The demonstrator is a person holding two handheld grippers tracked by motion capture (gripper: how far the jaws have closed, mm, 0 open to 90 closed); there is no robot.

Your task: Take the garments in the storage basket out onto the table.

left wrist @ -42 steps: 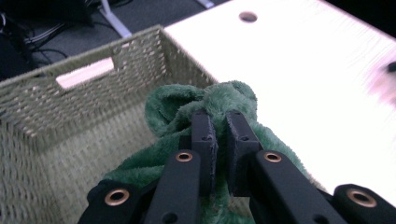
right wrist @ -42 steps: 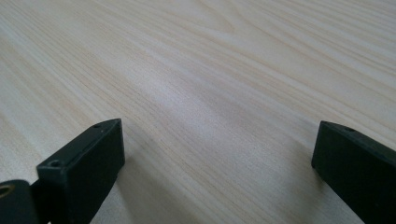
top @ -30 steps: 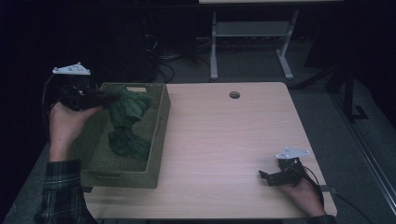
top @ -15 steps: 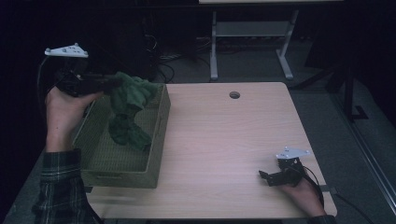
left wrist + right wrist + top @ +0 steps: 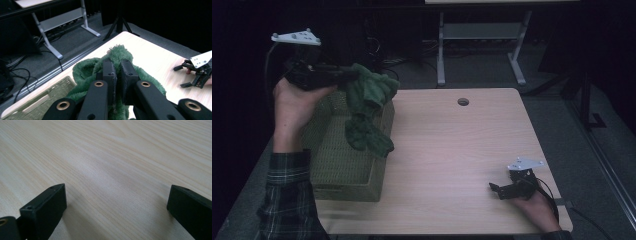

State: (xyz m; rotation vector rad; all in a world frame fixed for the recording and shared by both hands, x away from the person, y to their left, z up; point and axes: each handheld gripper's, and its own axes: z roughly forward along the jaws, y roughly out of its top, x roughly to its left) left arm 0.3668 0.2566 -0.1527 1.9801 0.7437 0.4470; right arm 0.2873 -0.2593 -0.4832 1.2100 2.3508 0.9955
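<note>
The left tongs (image 5: 354,75) pinch the green cloth (image 5: 367,112) by one edge, so it hangs free above the basket (image 5: 344,170); the right tongs (image 5: 499,190), spread wide, rest on the tabletop (image 5: 452,150), well right of the basket

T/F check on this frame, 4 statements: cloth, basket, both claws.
1. The left claw is shut on the green cloth. True.
2. The cloth lies flat on the table. False: it hangs from the claw over the basket's edge.
3. The right claw is open with nothing between its jaws. True.
4. The green basket sits at the table's right side. False: it sits at the left, in the high view.
</note>
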